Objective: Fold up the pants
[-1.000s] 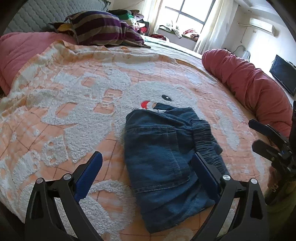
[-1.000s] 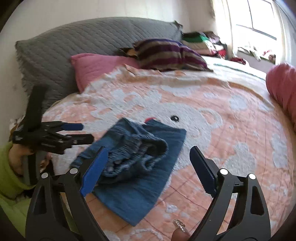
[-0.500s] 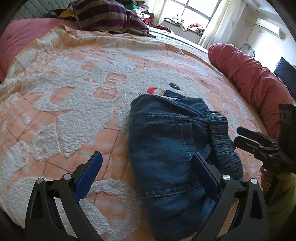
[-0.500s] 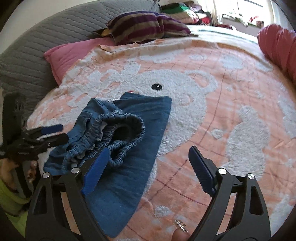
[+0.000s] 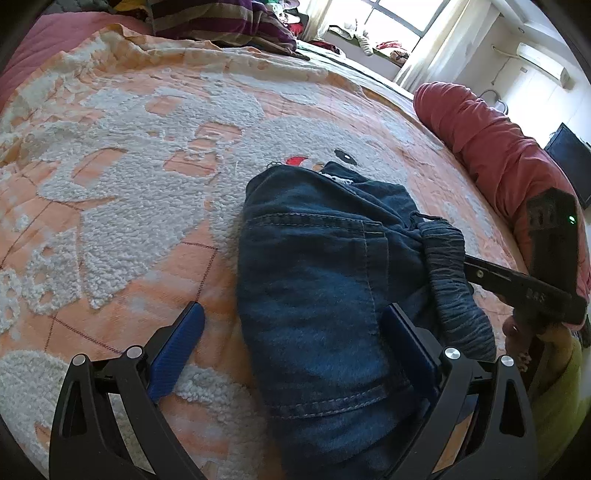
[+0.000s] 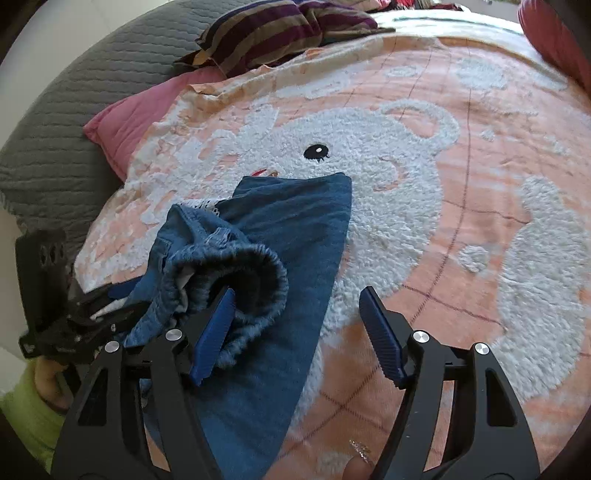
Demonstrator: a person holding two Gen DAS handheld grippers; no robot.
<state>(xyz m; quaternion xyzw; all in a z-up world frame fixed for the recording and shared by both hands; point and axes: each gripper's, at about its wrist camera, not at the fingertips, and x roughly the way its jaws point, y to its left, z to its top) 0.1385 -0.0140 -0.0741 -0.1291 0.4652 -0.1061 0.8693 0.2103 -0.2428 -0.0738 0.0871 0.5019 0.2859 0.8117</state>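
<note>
Bedroom, bed with peach bear blanket (image 6: 461,229). Denim pants (image 5: 317,295) lie mid-blanket, partly folded, long axis toward headboard, elastic waistband (image 6: 255,284) bunched at near side. Right gripper (image 6: 295,332) jaws closing, half-open, one in waistband, nothing pinched; left gripper (image 5: 295,343) jaws wide, straddling hem. Next: pinch, flatten fold.

- Orange blanket (image 6: 424,229) with a fluffy white bear pattern covers the bed.
- Pink pillow (image 6: 129,122) at the blanket's head end.
- Striped cushion (image 6: 273,29) beyond the blanket.
- Grey quilted headboard (image 6: 55,140) behind the pillow.
- Red bolster (image 5: 495,155) along the blanket's far side.
</note>
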